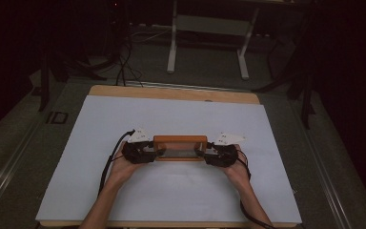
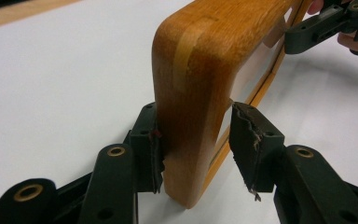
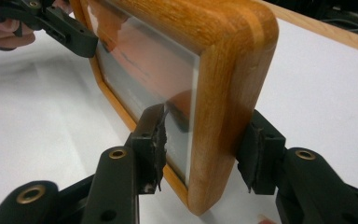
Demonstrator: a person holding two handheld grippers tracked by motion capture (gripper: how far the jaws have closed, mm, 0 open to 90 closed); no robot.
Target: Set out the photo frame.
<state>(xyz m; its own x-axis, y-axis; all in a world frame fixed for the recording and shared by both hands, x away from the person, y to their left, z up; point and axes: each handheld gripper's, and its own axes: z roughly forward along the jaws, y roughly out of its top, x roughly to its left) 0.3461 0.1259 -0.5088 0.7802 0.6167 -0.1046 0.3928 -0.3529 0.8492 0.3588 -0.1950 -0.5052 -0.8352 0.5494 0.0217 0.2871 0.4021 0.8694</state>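
The wooden frame (image 1: 180, 147) stands upright on its long edge near the middle of the tabletop (image 1: 171, 119), which is covered by a white sheet, and it has a tool at each short end. It is a thick, rounded frame of orange-brown wood with a glazed panel set into it (the glass shows a blurred orange reflection in the right gripper view).

In the high view the left tool (image 1: 148, 151) meets the frame's left end and the right tool (image 1: 208, 153) meets its right end, each carried by a hand whose forearm comes up from the near edge of the tabletop.

In the left gripper view the left tool (image 2: 198, 147) straddles the frame's (image 2: 200, 93) end. Its left pad lies flat against the wood, while its right pad stands a little off the frame's inner edge with a sliver of gap showing, so this tool is apart rather than clamped. The other tool (image 2: 307, 32) shows far off at the frame's far end.

In the right gripper view the right tool (image 3: 205, 144) has both pads against the frame (image 3: 223, 93): one on the glazed face, one on the back of the wood, so it is clamped on the frame's end. The frame's lower corner sits on the white sheet between the jaws.
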